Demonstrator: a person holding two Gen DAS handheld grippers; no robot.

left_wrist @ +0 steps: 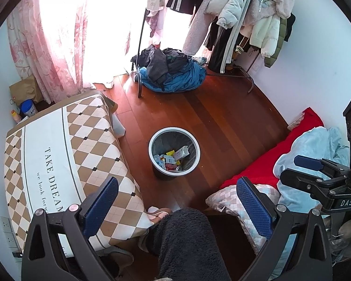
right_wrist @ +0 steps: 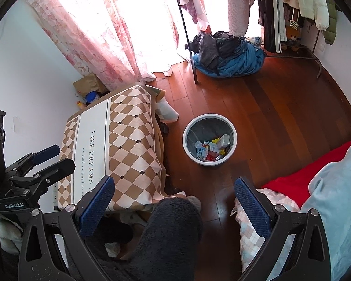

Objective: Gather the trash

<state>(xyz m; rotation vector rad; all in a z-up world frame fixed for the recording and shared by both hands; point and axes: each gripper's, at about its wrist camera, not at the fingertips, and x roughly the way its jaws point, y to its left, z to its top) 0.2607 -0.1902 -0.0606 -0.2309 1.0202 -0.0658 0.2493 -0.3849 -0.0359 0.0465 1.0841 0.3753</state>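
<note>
Both grippers were held high over the floor, jaws spread wide and empty: left gripper (left_wrist: 177,201), right gripper (right_wrist: 174,201). Each also showed in the other's view, at the frame edge, fingers likewise apart. Directly below sat a dark fleece-clad leg (left_wrist: 187,241), with a slipper (left_wrist: 160,213) at its end touching the hem of the diamond-pattern cloth (left_wrist: 58,159) covering a table on the left. On the right lay a checked pillow (left_wrist: 224,199), a red blanket (left_wrist: 280,154) and a pale blue quilt (left_wrist: 316,154). Further out, the trash bin (left_wrist: 174,131) stood alone on the wood floor (left_wrist: 222,117), holding cartons and wrappers (left_wrist: 173,158). Beyond it: a pile of clothes (left_wrist: 173,72), a loaded coat rack (left_wrist: 245,11) and pink curtains (left_wrist: 49,42).
</note>
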